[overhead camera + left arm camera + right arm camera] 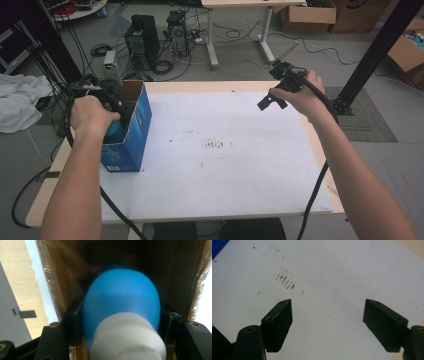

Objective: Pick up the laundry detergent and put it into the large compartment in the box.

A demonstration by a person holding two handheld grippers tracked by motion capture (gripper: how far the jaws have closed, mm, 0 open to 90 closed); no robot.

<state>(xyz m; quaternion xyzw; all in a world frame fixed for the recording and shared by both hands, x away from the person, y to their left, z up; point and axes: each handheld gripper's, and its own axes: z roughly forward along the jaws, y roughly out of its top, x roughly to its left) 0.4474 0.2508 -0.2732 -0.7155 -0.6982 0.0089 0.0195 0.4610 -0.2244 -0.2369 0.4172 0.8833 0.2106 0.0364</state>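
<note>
At the left of the high view, the left tool (114, 125) pinches a blue bulb (121, 300) inside the open blue box (136, 131); lower it straight, clear of the cardboard walls, while the right tool (272, 101) hovers spread over the tabletop (225, 175).

box (131, 131) on table's (240, 195) left edge | bulb-shaped object (121, 300) apparently inside box | right gripper (327, 322) above table's right

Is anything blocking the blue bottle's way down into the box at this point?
Nothing visible does. The left gripper is shut on the blue bottle, which is already inside the open blue box. Past it are only brown cardboard walls and shadow; the bottom is too dark to read.
</note>
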